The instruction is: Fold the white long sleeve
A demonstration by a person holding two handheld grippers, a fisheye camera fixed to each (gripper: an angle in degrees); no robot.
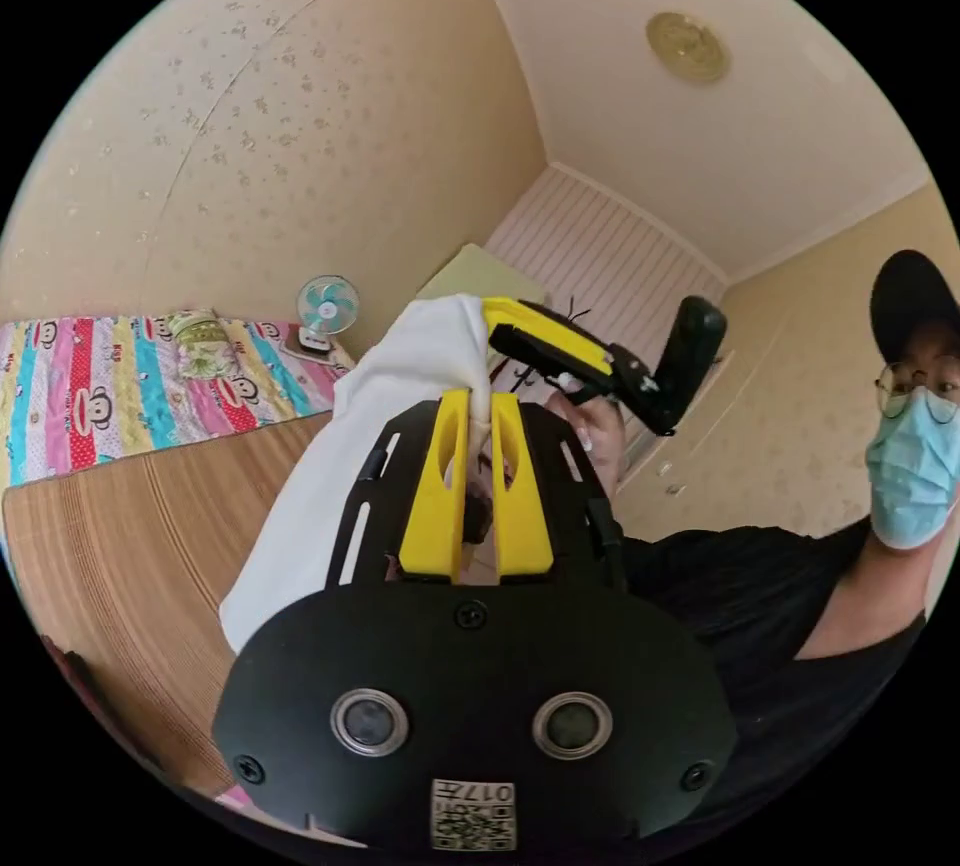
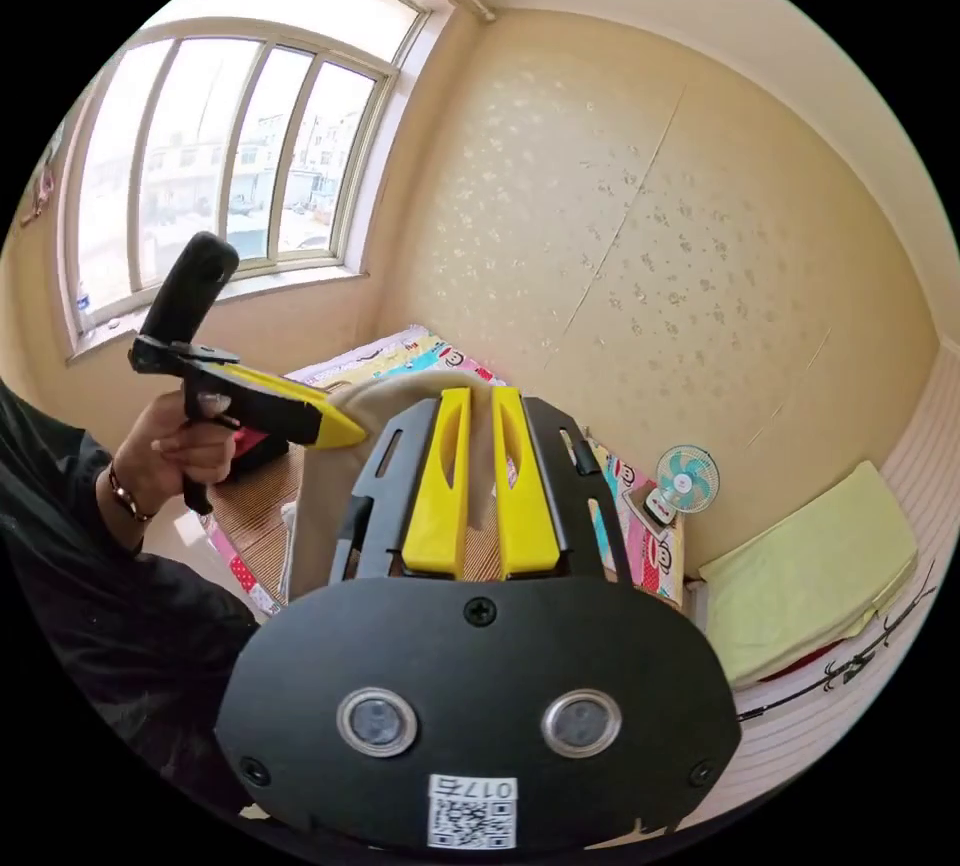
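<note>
1. Left gripper [image 1: 478, 406], left gripper view: the two yellow fingers [image 1: 437, 486] stand close together with a bunch of the white long sleeve [image 1: 340, 466] pinched between them near the tips.
2. White long sleeve, same view: the cloth is held up in the air and hangs down from the grip, draping along one side of the gripper body, above the woven mat [image 1: 140, 566] on the bed.
3. Right gripper [image 1: 492, 318], left gripper view: it comes in from the person's side, its yellow fingertips pressed into the top edge of the cloth, just beside the left gripper's tips. A hand [image 1: 595, 431] holds it by the black handle.
4. Right gripper [image 2: 480, 401], right gripper view: the fingers [image 2: 523, 496] are close together with cloth [image 2: 320, 506] running up between and behind them; the contact at the tips is partly hidden, so the grip appears closed on the cloth but is not fully verifiable.
5. Left gripper [image 2: 345, 431], right gripper view: its yellow fingers meet the rounded top edge of the raised cloth; a hand [image 2: 180, 451] grips the handle.
6. Surroundings: a patterned bedsheet [image 1: 130, 386] lies along the wall with a small fan [image 1: 327, 306] beside it; a window [image 2: 220, 166] is at the far end of the room. A person in dark clothing [image 1: 760, 596] stands next to the grippers.
</note>
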